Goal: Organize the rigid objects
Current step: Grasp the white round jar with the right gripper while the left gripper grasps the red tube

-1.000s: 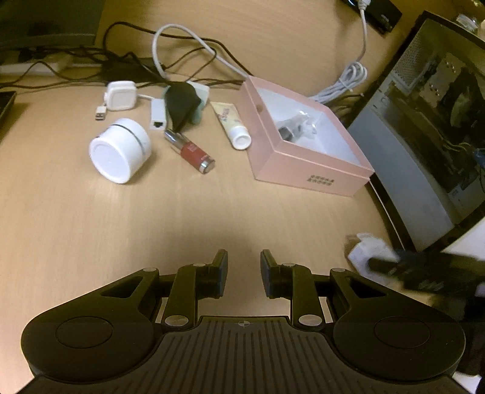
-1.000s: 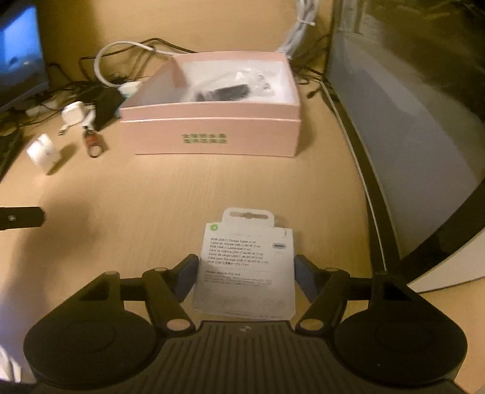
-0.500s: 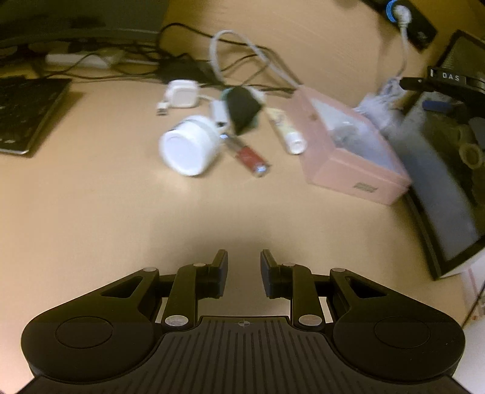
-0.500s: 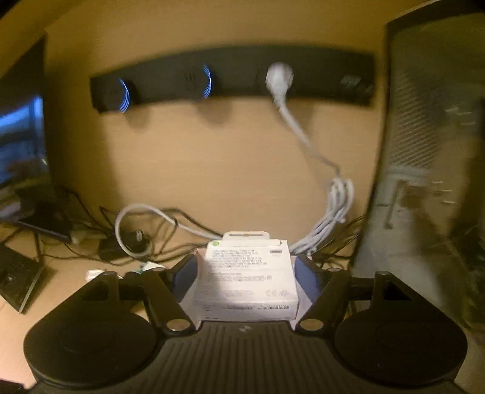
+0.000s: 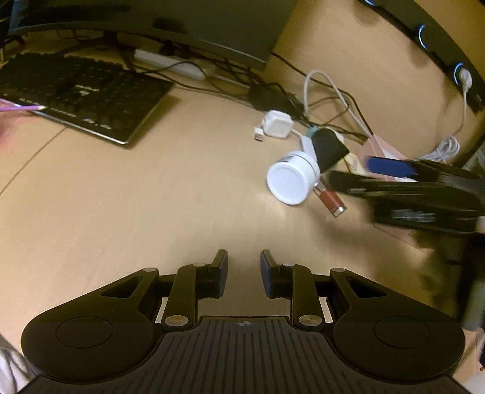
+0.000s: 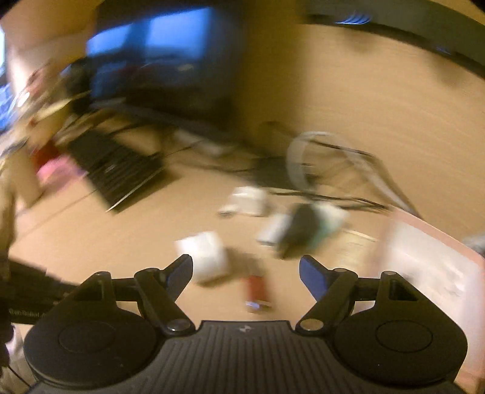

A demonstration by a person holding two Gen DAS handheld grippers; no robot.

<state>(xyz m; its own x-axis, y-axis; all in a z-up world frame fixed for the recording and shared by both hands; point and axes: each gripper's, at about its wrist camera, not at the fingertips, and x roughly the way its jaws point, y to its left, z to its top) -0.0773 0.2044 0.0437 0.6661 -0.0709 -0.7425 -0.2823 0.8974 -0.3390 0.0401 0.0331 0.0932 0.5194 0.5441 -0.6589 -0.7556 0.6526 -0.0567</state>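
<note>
My left gripper (image 5: 244, 269) hovers above bare desk, jaws a narrow gap apart with nothing between them. My right gripper (image 6: 245, 271) is wide open and empty; its view is blurred. It hangs over a white round jar (image 6: 206, 257) and a red lipstick tube (image 6: 257, 291). In the left wrist view the jar (image 5: 292, 178) lies on its side beside the lipstick (image 5: 329, 200), with the right gripper (image 5: 363, 172) reaching in from the right. The pink box (image 6: 436, 266) stands at right, mostly hidden behind that gripper in the left wrist view (image 5: 383, 147).
A white charger cube (image 5: 277, 124), a black pouch (image 5: 329, 148) and tangled cables (image 5: 330, 94) lie behind the jar. A black keyboard (image 5: 81, 94) sits at left under a monitor (image 5: 151, 18). A power strip (image 5: 439, 45) lines the back wall.
My right gripper let go of the white cable package, opened wide and swung left over the jar and lipstick. My left gripper turned left, bringing the keyboard into view.
</note>
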